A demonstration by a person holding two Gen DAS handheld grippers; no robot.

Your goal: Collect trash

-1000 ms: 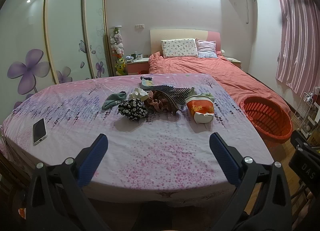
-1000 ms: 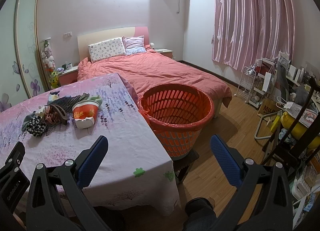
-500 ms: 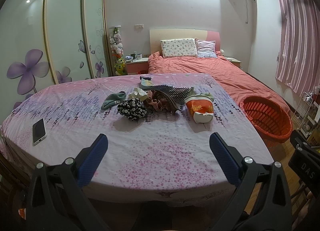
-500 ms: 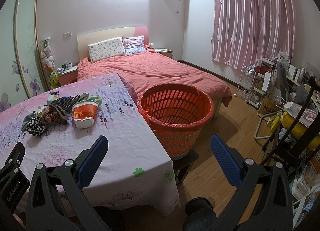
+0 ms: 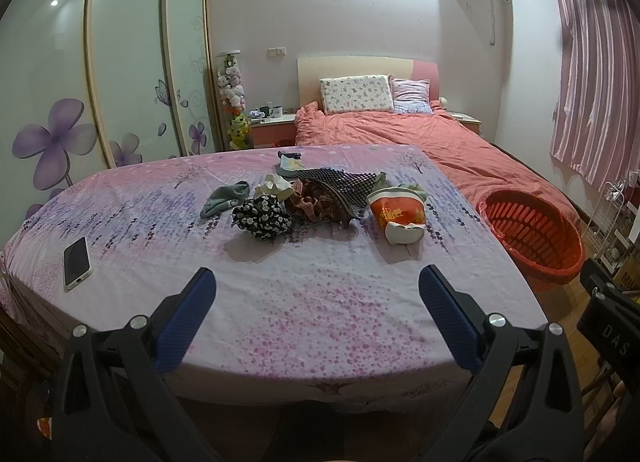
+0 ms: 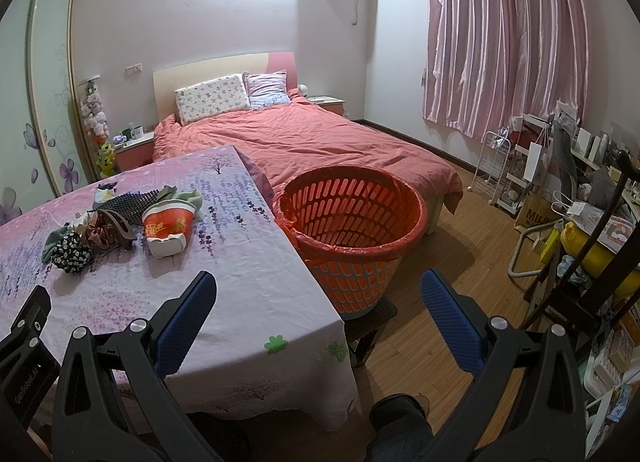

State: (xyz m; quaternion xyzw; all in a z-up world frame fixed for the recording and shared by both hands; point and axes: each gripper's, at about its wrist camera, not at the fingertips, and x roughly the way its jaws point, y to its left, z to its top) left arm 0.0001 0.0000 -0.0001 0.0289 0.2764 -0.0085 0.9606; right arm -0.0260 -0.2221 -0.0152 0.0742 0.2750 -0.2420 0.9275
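Note:
A heap of trash lies mid-table: a tipped red and white paper cup [image 5: 397, 217] [image 6: 168, 227], a black floral bundle [image 5: 262, 217] [image 6: 72, 252], a checked and dotted rag pile [image 5: 332, 195] [image 6: 114, 217] and a grey-green sock [image 5: 226, 197]. My left gripper [image 5: 316, 290] hovers open over the table's near edge, well short of the heap. My right gripper [image 6: 318, 294] is open too, above the table's right corner, facing the orange basket [image 6: 352, 238] [image 5: 532, 236] lined with a red bag. Neither holds anything.
The table wears a pink-purple floral cloth [image 5: 300, 302]. A phone [image 5: 76, 262] lies near its left edge. The basket sits on a dark stool [image 6: 370, 326] beside the table. Beyond are a bed [image 6: 312, 141], a wardrobe [image 5: 100, 61] and cluttered shelves [image 6: 560, 181] at the right.
Both views have crept very slightly; the heap sits marginally lower in the left wrist view. Both grippers stay open and nothing on the table has moved.

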